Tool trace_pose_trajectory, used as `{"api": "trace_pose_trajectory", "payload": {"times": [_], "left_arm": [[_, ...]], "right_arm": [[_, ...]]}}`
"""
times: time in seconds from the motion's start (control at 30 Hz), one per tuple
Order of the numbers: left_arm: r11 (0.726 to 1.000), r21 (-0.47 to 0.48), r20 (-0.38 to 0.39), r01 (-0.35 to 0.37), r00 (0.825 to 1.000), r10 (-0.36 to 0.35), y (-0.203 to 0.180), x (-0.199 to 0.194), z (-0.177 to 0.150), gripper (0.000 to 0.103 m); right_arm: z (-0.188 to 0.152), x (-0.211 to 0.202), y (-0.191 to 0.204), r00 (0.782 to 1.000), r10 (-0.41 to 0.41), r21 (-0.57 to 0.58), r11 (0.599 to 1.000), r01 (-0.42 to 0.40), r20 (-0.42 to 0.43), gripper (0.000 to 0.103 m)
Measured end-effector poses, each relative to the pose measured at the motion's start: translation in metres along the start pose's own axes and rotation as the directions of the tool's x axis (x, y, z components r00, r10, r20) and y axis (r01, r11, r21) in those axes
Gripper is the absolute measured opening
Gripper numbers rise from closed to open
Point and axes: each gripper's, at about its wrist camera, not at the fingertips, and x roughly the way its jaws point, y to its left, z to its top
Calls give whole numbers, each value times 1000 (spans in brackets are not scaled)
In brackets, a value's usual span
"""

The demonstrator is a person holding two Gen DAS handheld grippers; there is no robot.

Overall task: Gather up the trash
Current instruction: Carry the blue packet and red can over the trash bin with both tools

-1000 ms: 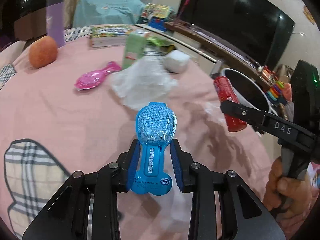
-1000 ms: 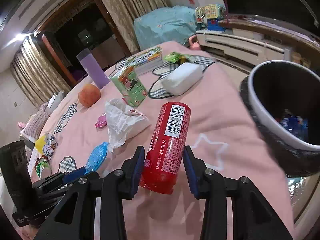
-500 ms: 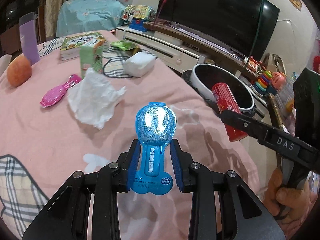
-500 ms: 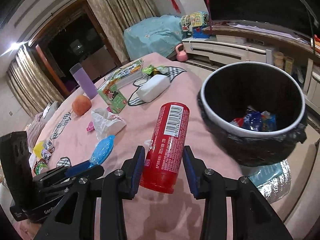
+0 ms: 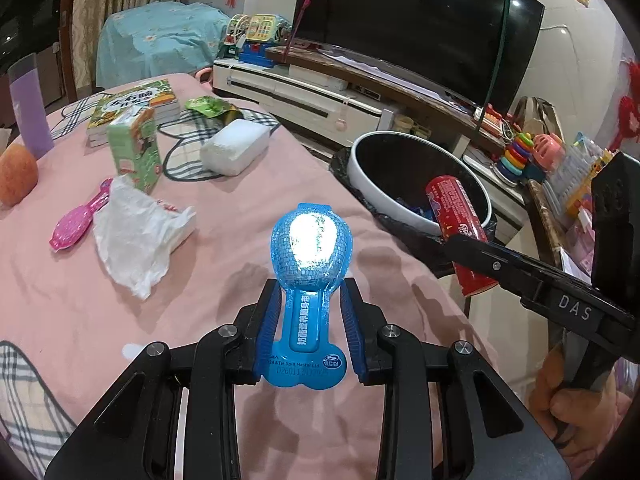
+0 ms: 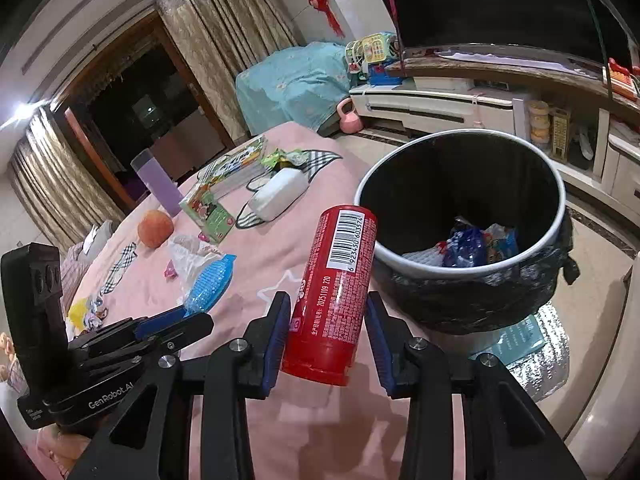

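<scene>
My left gripper (image 5: 310, 320) is shut on the stem of a blue spoon-shaped wrapper (image 5: 310, 248), held above the pink tablecloth (image 5: 224, 216). My right gripper (image 6: 326, 336) is shut on a red can (image 6: 334, 292), which stands tilted between the blue pads. The same red can (image 5: 456, 216) shows in the left wrist view in front of the trash bin (image 5: 362, 164). The trash bin (image 6: 556, 232), white-rimmed with a black liner, stands just past the table edge and holds several wrappers. The left gripper (image 6: 180, 316) with the blue wrapper (image 6: 210, 284) is at the lower left of the right wrist view.
On the table lie crumpled white plastic (image 5: 136, 236), a pink wrapper (image 5: 76, 224), a green carton (image 5: 136, 152), a tissue pack (image 5: 234, 148), a book (image 5: 132, 104), a green packet (image 5: 208, 106), an orange fruit (image 5: 16, 172) and a purple cup (image 5: 28, 112). A TV stand (image 6: 460, 100) runs behind the bin.
Both grippers have moved across the table toward the bin with their loads still held. The bin now sits nearer and fuller in both views; its contents have come into sight.
</scene>
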Motion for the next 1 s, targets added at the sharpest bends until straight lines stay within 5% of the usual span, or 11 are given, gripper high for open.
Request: {"api": "trace_pose_trajectory", "payload": {"times": [1.0], "left_arm": [[994, 103, -9, 47, 999, -46, -63, 43, 59, 30]], "right_arm": [[32, -12, -63, 996, -73, 54, 996, 70, 53, 37]]}}
